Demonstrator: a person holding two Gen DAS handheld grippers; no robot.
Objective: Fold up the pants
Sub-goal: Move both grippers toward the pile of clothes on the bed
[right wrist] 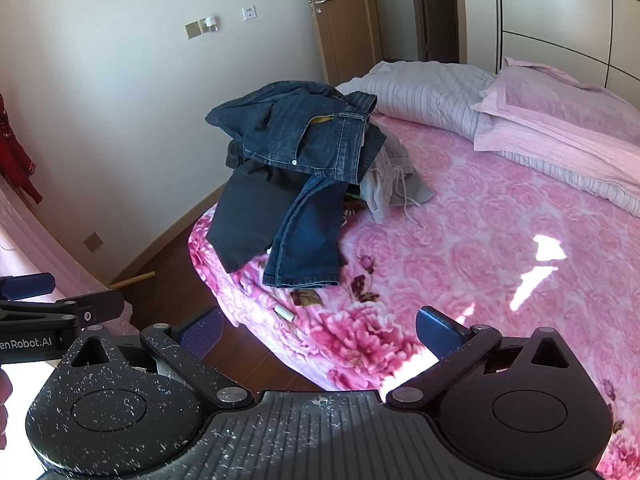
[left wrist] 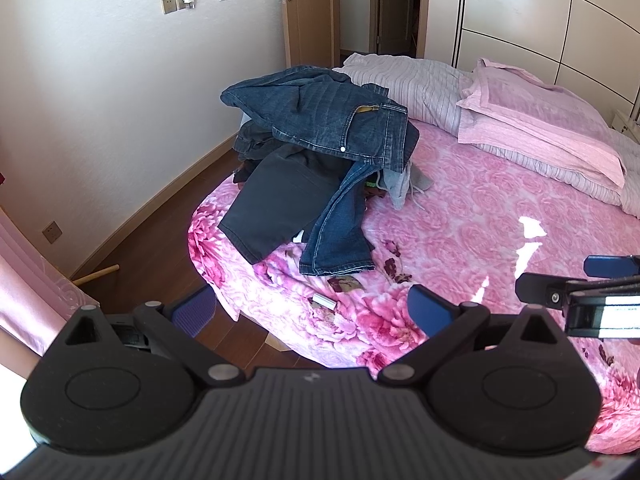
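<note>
The jeans (left wrist: 320,136) are lying on top of a heap of clothes at the bed's (left wrist: 480,208) far-left corner, ahead of both grippers and well apart from them; one blue leg (left wrist: 340,232) is trailing toward the cameras, its long axis running roughly from the heap to the near edge, hem nearest; a dark garment (left wrist: 272,204) is lying beside it on the left; the left gripper (left wrist: 310,312) is sitting a little closer to the hem, I judge; its jaws are standing fully spread, holding nothing; the right gripper (right wrist: 320,330) is likewise gaping wide and touching nothing.
</note>
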